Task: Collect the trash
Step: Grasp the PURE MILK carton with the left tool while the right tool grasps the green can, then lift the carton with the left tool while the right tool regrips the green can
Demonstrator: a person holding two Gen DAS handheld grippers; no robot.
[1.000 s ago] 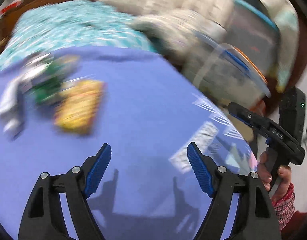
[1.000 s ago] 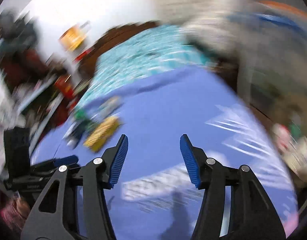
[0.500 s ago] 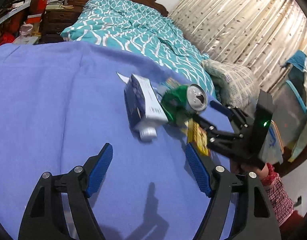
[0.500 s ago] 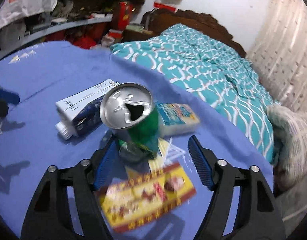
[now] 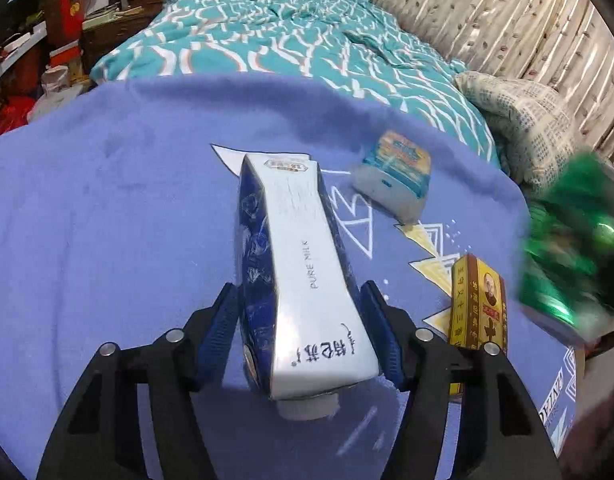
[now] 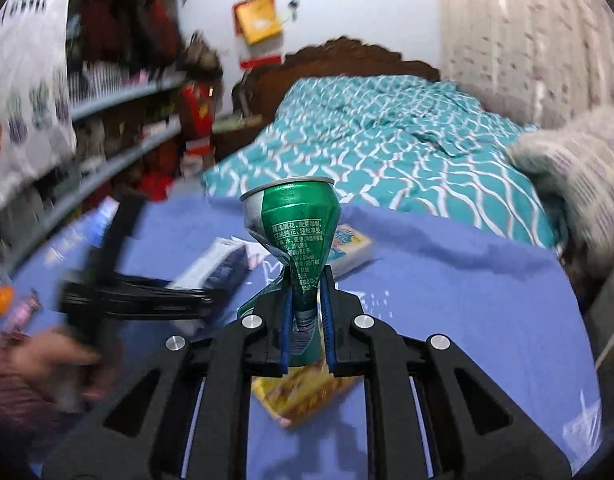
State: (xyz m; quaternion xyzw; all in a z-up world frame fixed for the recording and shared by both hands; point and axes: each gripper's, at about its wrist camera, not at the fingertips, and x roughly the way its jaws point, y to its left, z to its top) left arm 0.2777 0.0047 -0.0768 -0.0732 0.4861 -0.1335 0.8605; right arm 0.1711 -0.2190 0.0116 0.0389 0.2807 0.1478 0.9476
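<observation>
While both of your tongs are loaded, neither piece of trash has gone anywhere for disposal yet. Your right tongs [image 6: 305,316] are squeezed almost fully together on the green beer can [image 6: 295,232]; their jaws have just been closing, and the can's lower body is crushed flat between the blue pads while its rim end flares out above. That pinch suits a soft empty can: it cannot roll out. The can appears clear of the blue cloth on the counter [image 6: 447,300], though the view does not settle this.

Your left tongs [image 5: 301,340] straddle the pure milk carton [image 5: 299,264] near its cap end, and their jaws have just been closing. The pads lie against the carton's two long sides, which look slightly bowed inward, so I judge this a grip, taken across the narrow width because that is the only span the tongs can cover. The carton's far end lies on or very near the cloth.

Two items remain on the cloth: a yellow-and-brown box [image 5: 479,308] just beside your left tongs, and a teal tissue pack [image 5: 395,176] farther back. No bin shows in either view.
</observation>
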